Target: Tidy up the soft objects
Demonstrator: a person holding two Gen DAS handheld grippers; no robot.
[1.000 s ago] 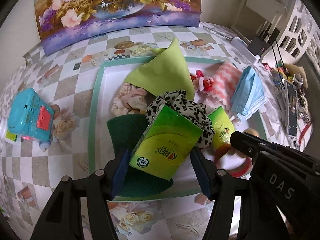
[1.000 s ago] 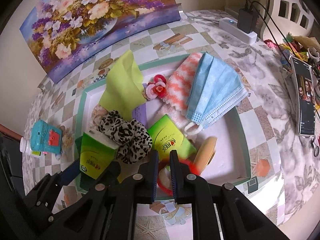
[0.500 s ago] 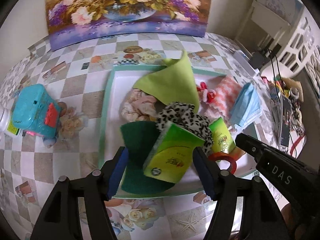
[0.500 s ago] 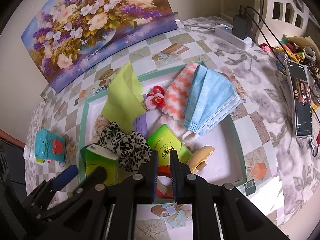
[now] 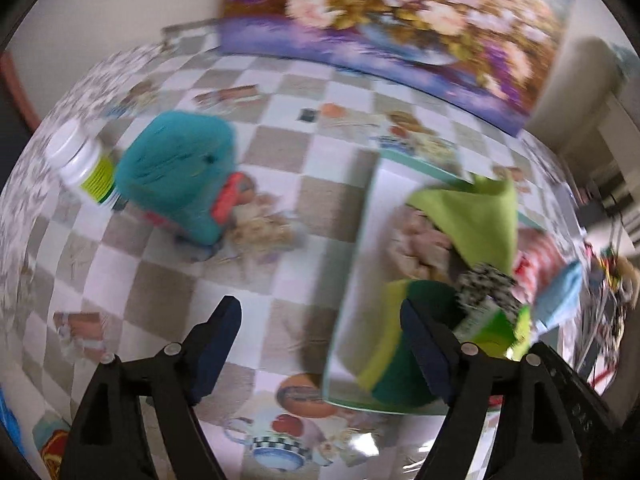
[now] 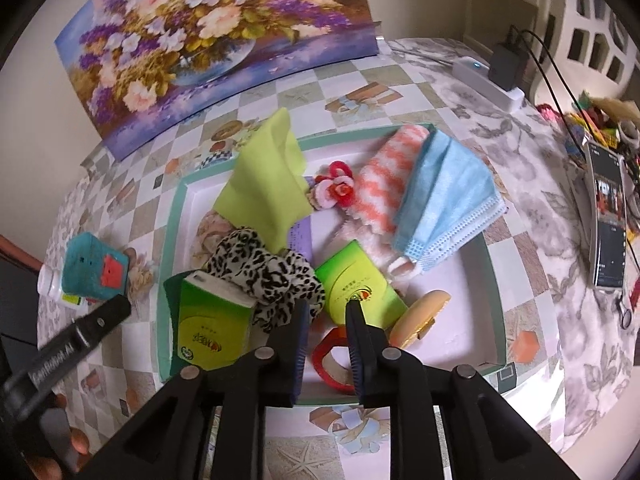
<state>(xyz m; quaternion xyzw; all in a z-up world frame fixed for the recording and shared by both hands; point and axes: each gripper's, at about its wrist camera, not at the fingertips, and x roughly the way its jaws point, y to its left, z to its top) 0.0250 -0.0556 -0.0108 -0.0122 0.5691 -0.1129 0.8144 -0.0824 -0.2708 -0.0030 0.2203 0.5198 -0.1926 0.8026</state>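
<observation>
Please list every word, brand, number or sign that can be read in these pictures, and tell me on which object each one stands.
"FastRobot.AI" (uncertain, partly blurred): side of the left gripper, right wrist view.
"DAS": right gripper's body, low right in the left wrist view, faint and upside down.
"100", probably: round mark on the upright green tissue pack; its red brand logo is unreadable.
Lying green tissue pack, phone screen, white bottle's label: too small or blurred.

A home, patterned oilcloth table point(image 6: 460, 128), flower painting point(image 6: 208, 36) against the wall, charging phone point(image 6: 608, 216)
</observation>
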